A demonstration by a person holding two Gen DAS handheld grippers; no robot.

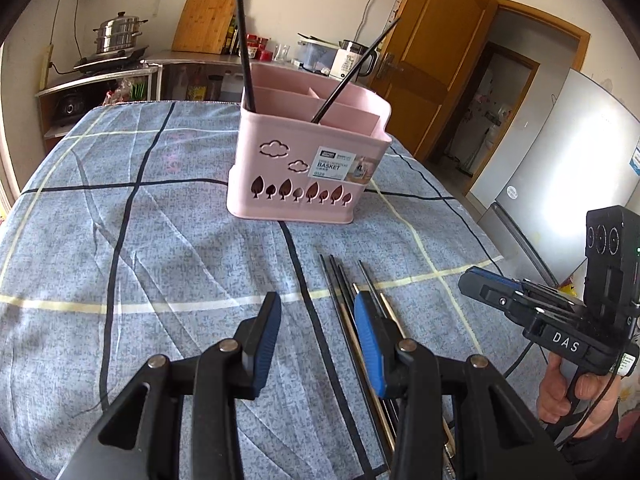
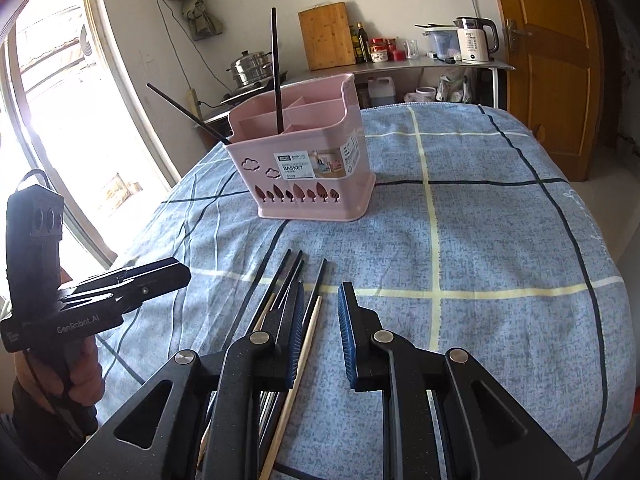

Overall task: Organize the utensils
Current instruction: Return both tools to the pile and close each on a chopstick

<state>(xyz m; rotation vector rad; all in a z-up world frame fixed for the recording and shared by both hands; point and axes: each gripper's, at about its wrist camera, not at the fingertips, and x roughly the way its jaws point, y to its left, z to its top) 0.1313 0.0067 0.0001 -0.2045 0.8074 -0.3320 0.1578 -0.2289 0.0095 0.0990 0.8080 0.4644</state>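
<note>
On the blue checked tablecloth (image 1: 160,240) stood one pink utensil basket (image 1: 308,168), divided into compartments, with two black chopsticks (image 1: 245,40) standing in it: one nearly upright, one leaning over the rim. Only the right wrist view took in the bright window (image 2: 48,120) at far left; only the left wrist view showed the silver fridge (image 1: 560,168) past the table's right edge. Nearer the cameras lay a loose bundle of chopsticks (image 2: 296,280), mostly black with at least one pale wooden one; an exact count could not be made. The left gripper (image 1: 316,316) hung above the cloth with its jaws partly apart and empty, the bundle just under its right finger. The right gripper (image 2: 320,304) hung over the bundle, jaws narrower, gripping nothing.
</note>
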